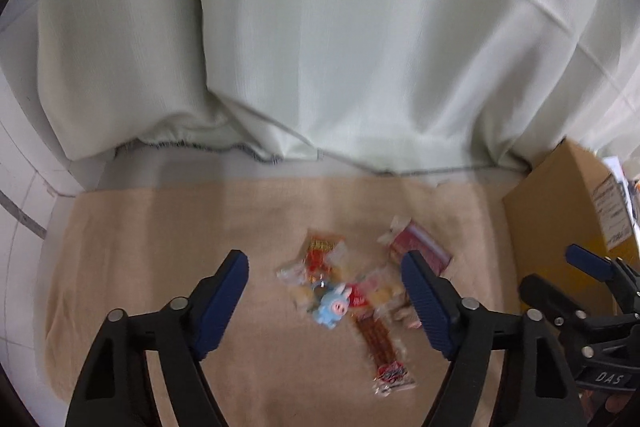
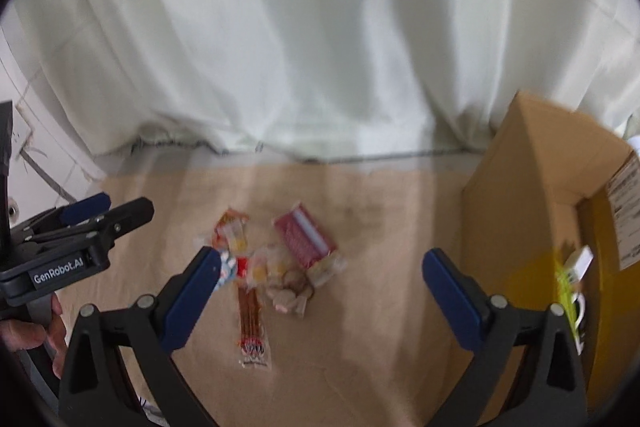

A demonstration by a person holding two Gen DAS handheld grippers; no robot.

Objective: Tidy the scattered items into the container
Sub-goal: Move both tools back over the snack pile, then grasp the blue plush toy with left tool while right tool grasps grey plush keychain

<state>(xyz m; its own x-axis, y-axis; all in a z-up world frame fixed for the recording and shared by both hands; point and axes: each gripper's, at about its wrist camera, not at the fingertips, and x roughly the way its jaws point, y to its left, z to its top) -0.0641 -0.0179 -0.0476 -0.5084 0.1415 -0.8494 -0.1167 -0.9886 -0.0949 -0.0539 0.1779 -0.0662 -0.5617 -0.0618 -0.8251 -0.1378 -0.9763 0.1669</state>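
Sitting right of the snack pile (image 2: 272, 267) on the tan cloth (image 2: 380, 347): open cardboard box (image 2: 520, 207), holding a green-and-white packet (image 2: 574, 279). Hovering near the pile, jaws apart, gripping nothing: left tool (image 1: 324, 303), right tool (image 2: 320, 295).

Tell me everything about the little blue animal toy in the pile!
The little blue toy looks like a small soft or rubbery figure, light blue with long ears, a pink snout and something red behind it. It lies at the near left of the snack pile on the tan cloth, resting against clear wrappers. The picture is blurred, so finer details are unclear. No jaws touch it; the left gripper hangs open around it.
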